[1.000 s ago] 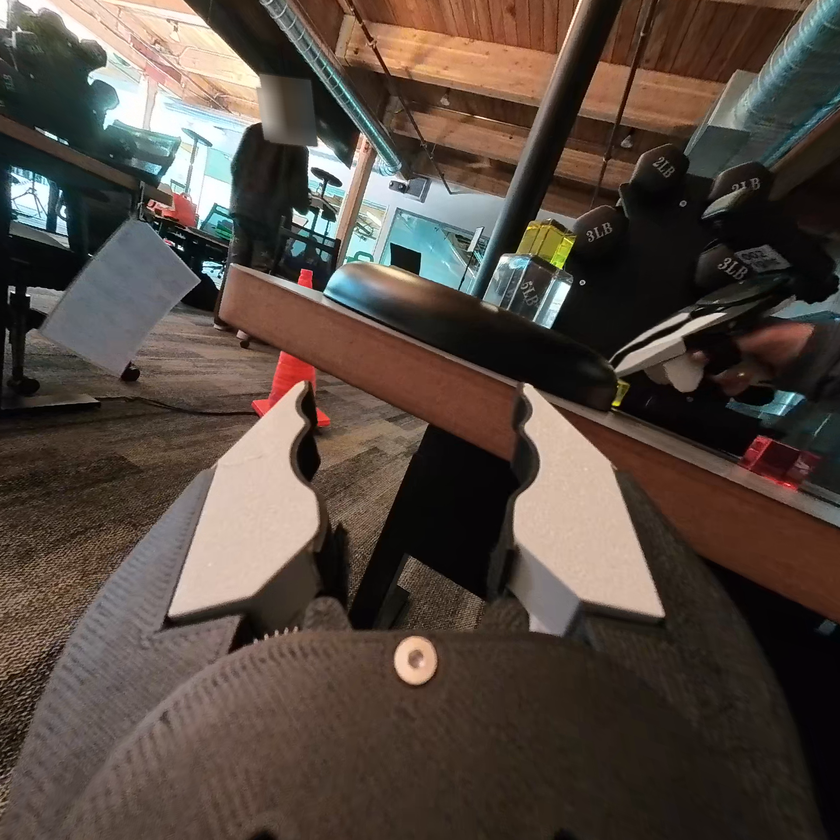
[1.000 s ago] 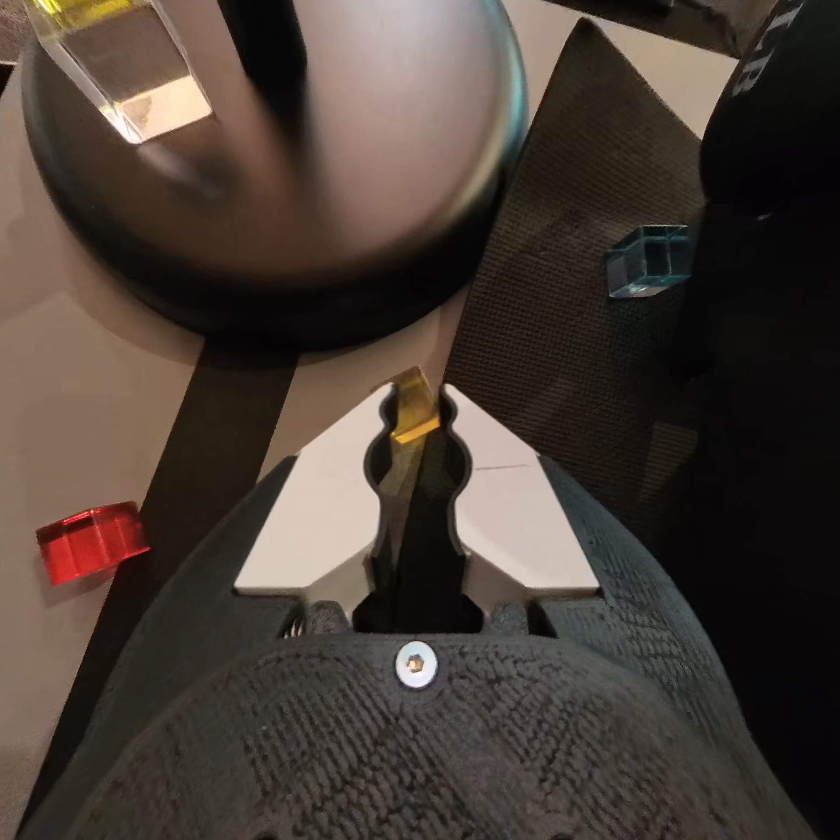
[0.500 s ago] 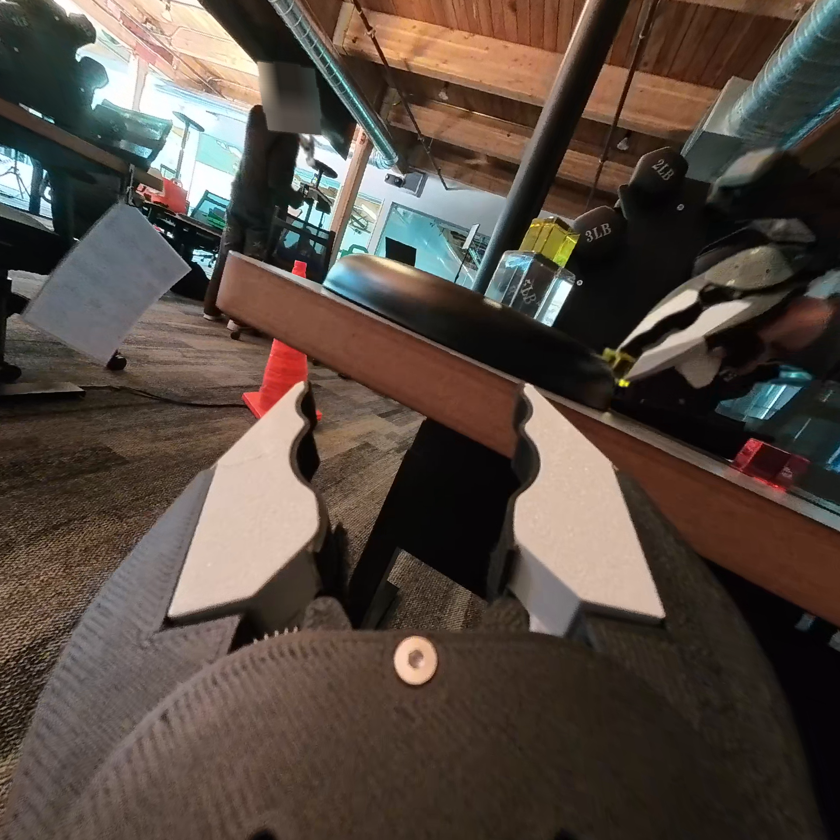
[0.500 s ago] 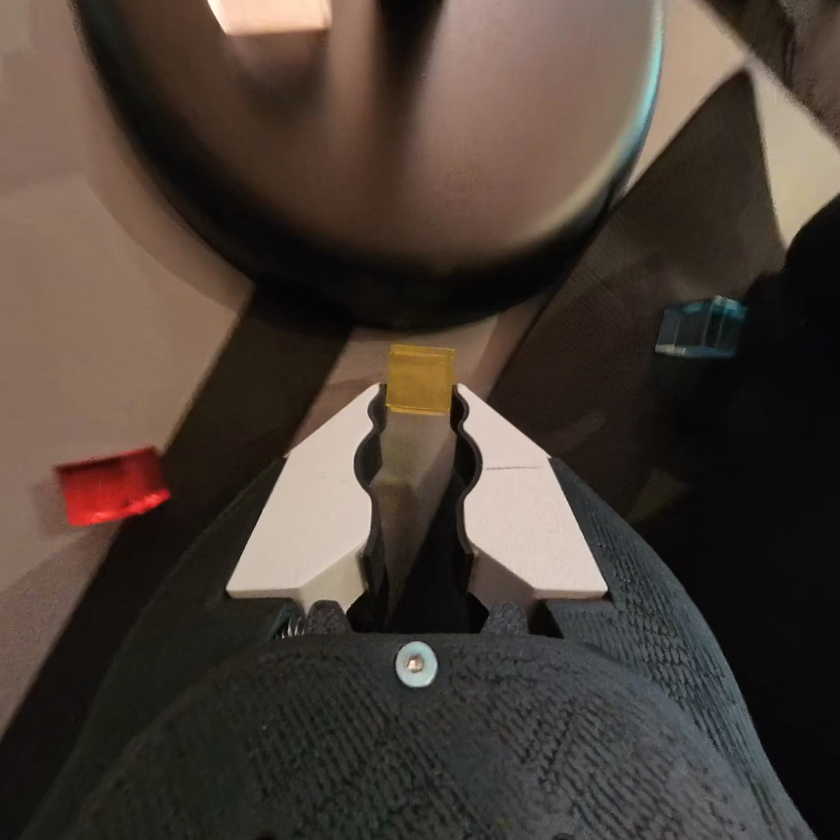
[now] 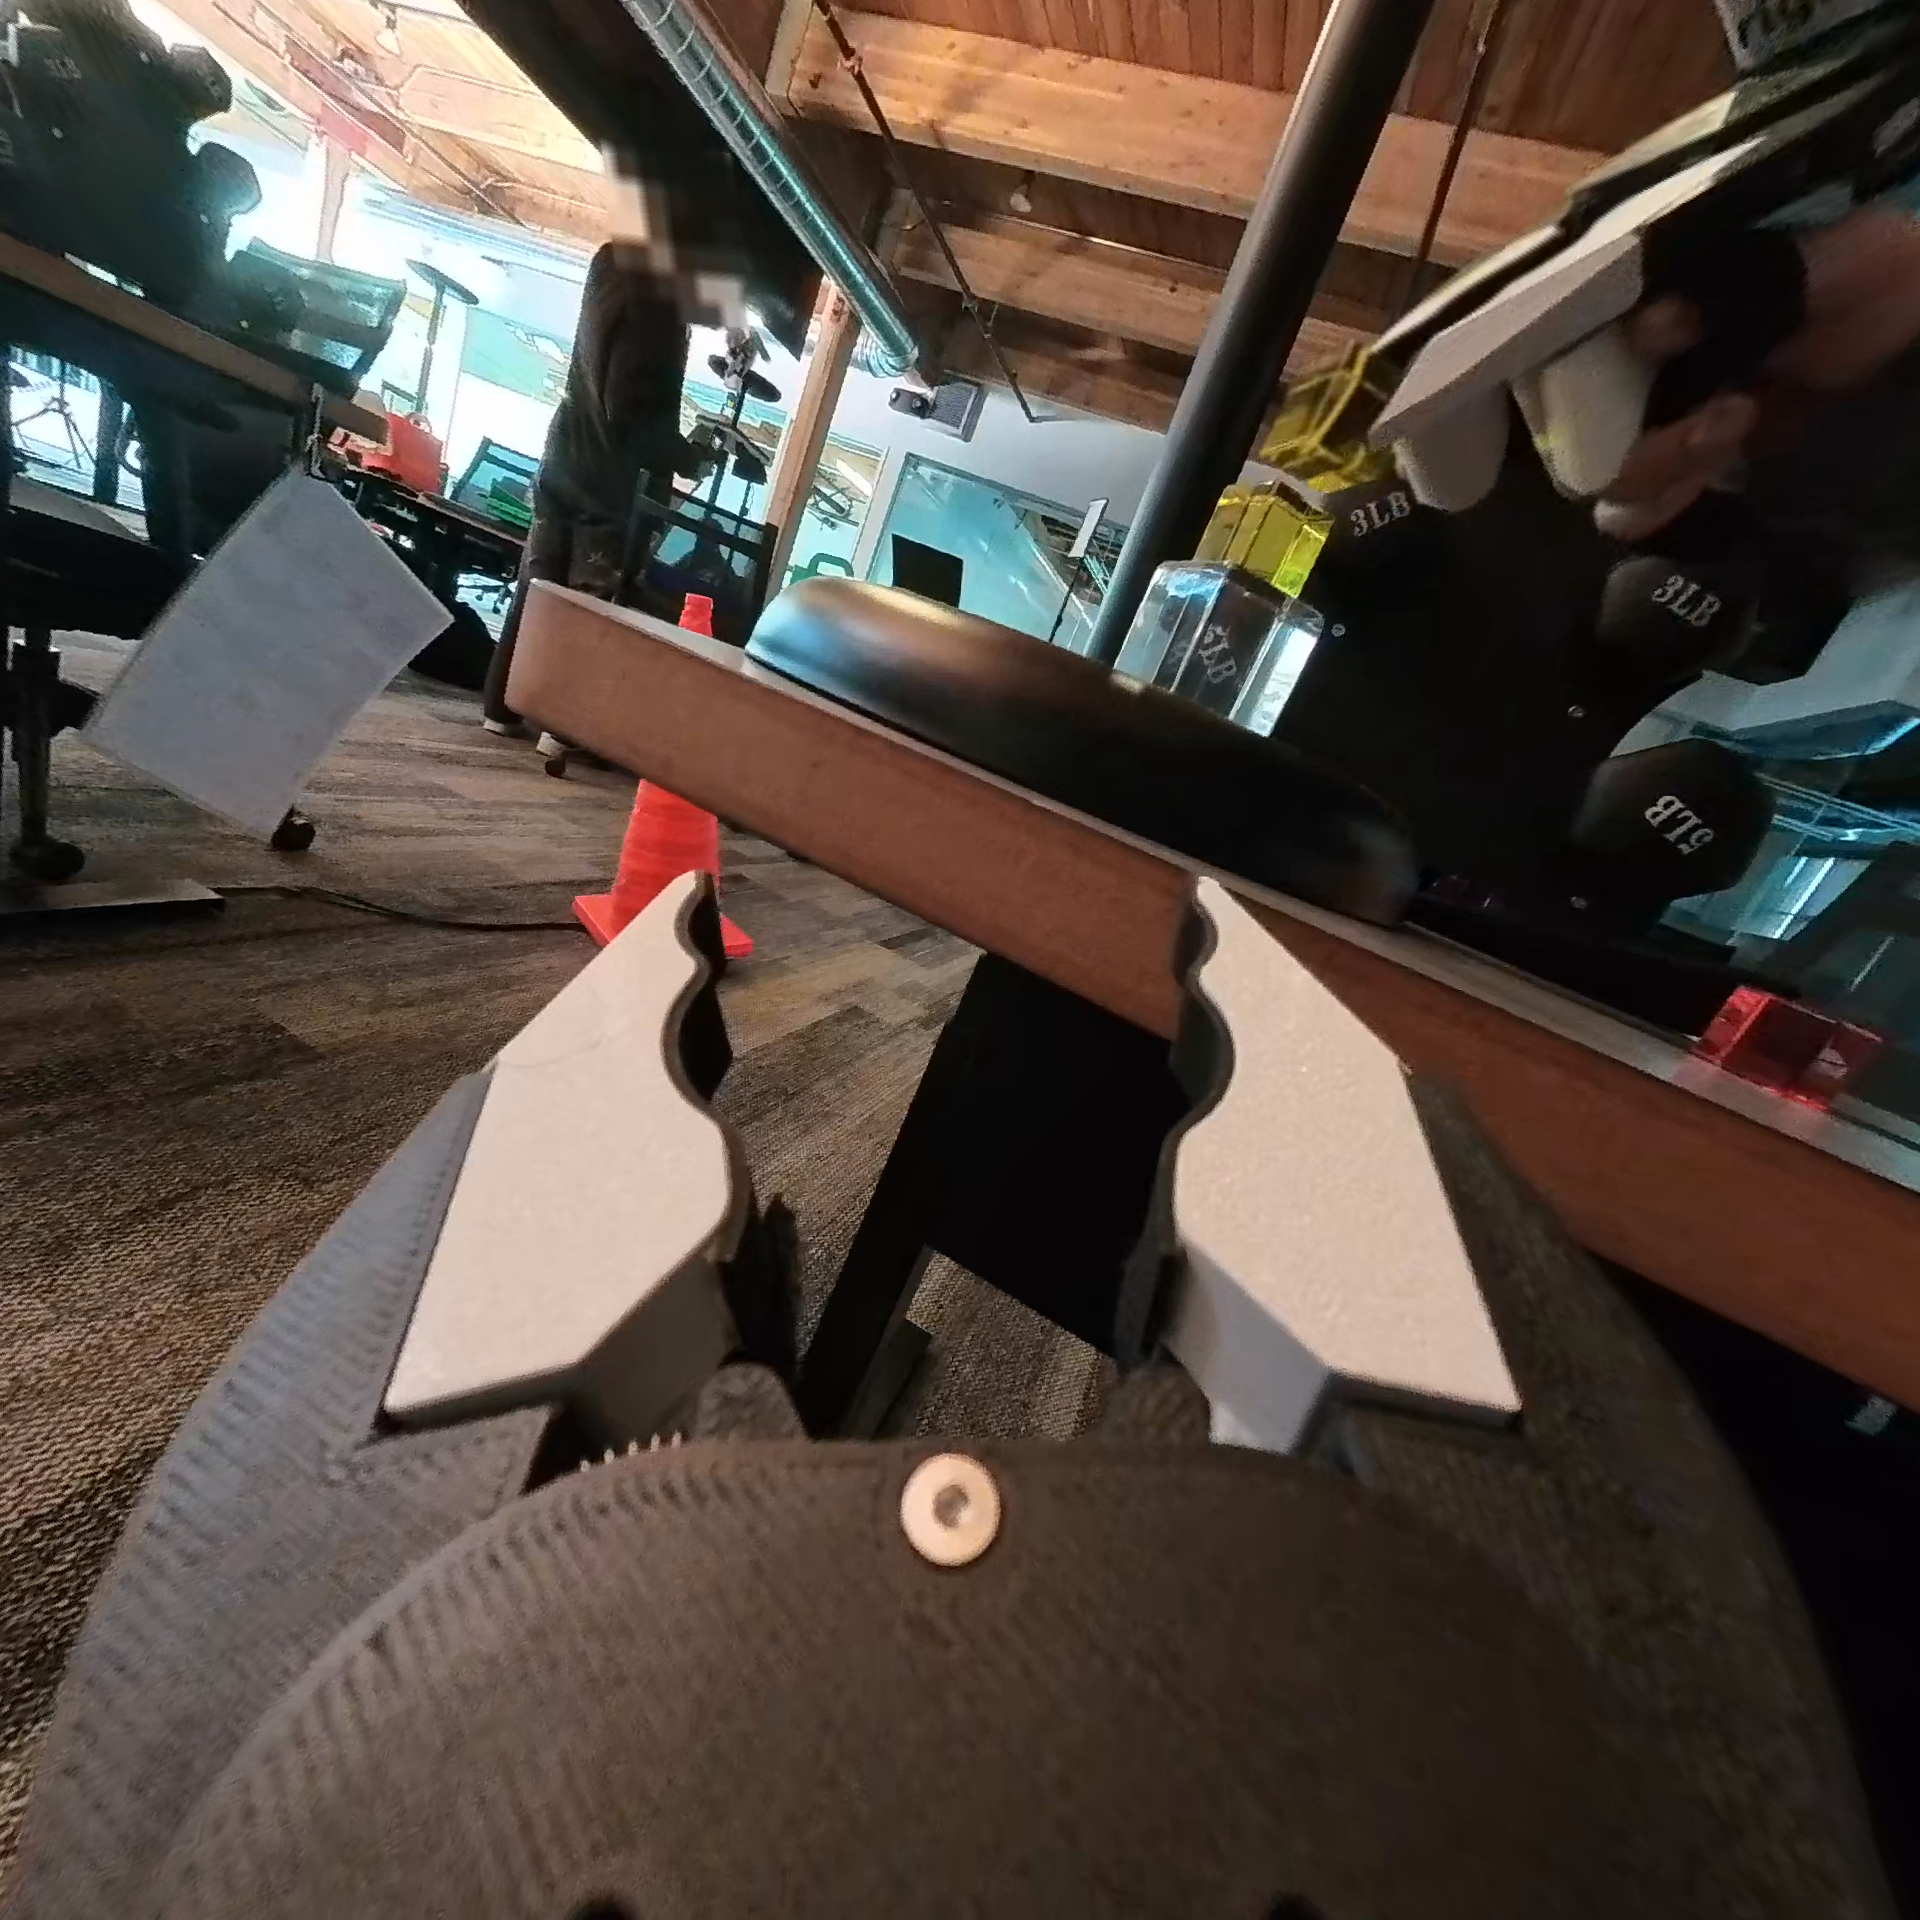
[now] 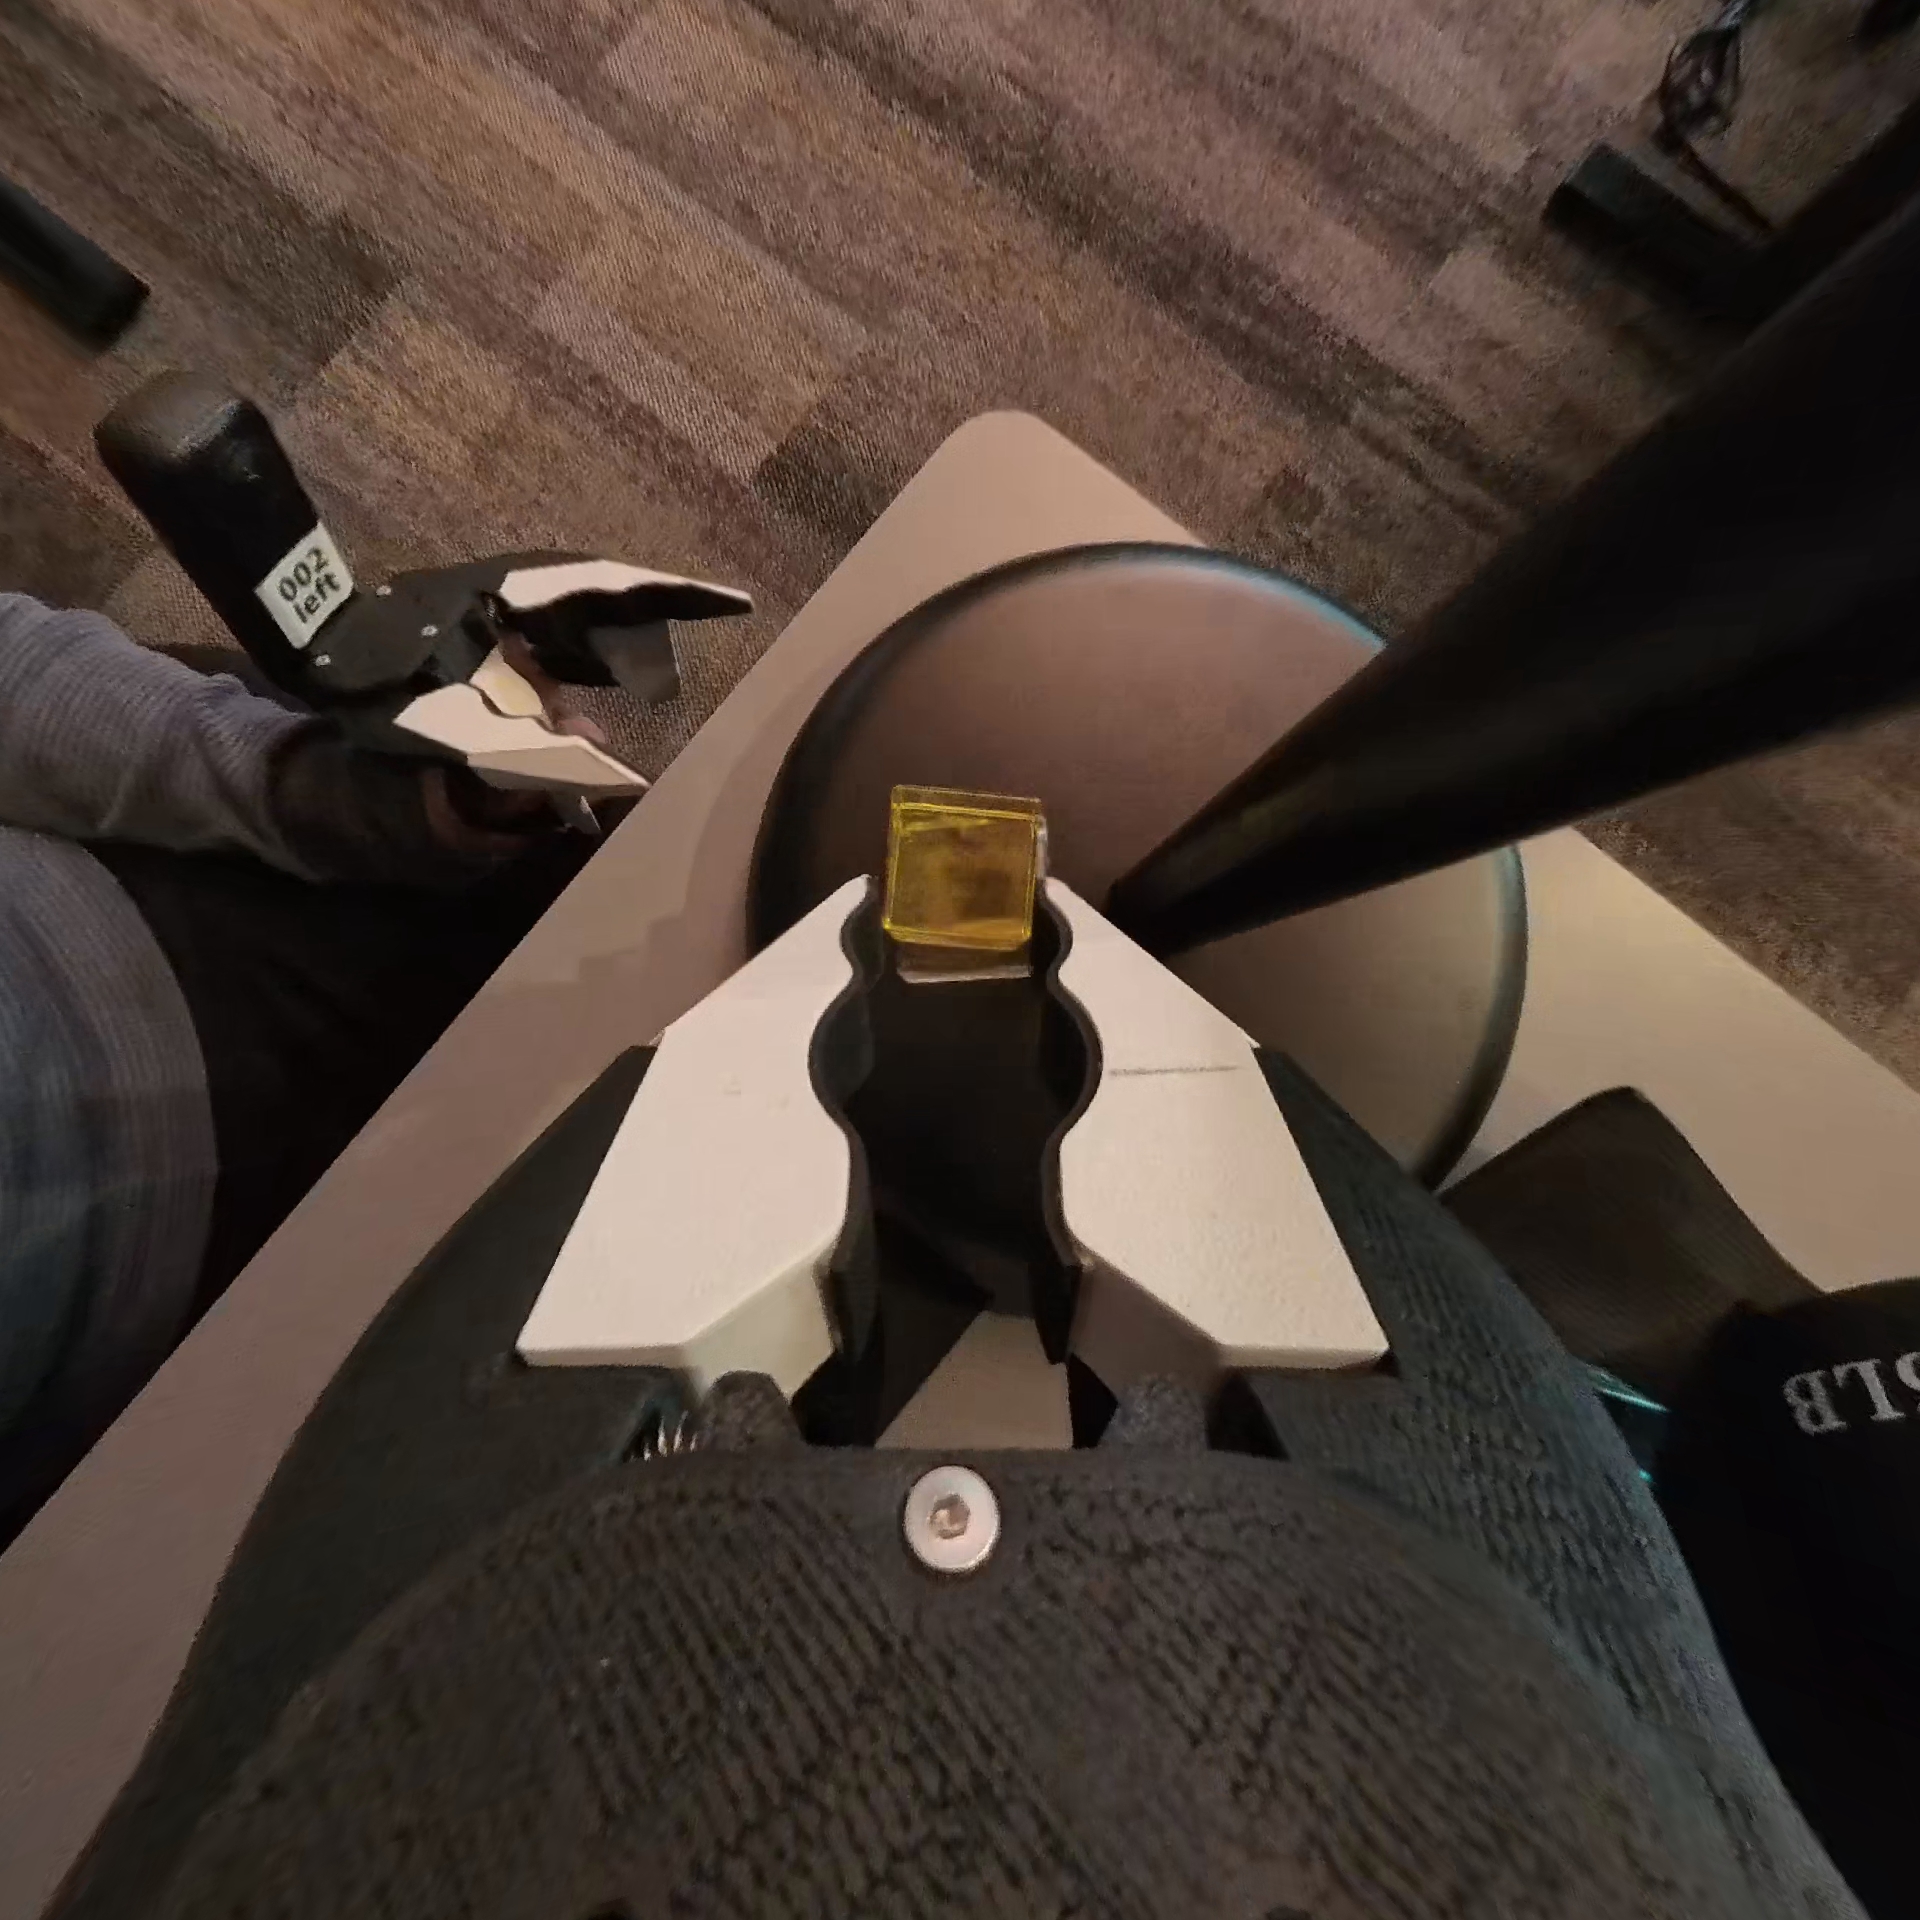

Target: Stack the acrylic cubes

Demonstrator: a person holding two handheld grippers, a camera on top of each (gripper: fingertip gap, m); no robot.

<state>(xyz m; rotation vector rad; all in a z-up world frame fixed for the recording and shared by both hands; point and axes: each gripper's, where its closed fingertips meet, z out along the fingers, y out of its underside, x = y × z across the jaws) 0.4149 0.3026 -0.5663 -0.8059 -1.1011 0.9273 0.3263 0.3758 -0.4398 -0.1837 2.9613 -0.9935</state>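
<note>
Your right gripper (image 6: 961, 883) has its fingers closed on a yellow translucent cube (image 6: 958, 871), pads pressing its two side faces, carried in the air above the black round base (image 6: 1091, 665) on the surface (image 6: 499, 1091). This reads as a carry in progress. The cube shows no long axis; one flat face looks back at the camera, edges roughly square to the fingers. Your left gripper (image 5: 940, 914) is spread wide with nothing between its fingers, low beside the surface edge (image 5: 883, 800).
</note>
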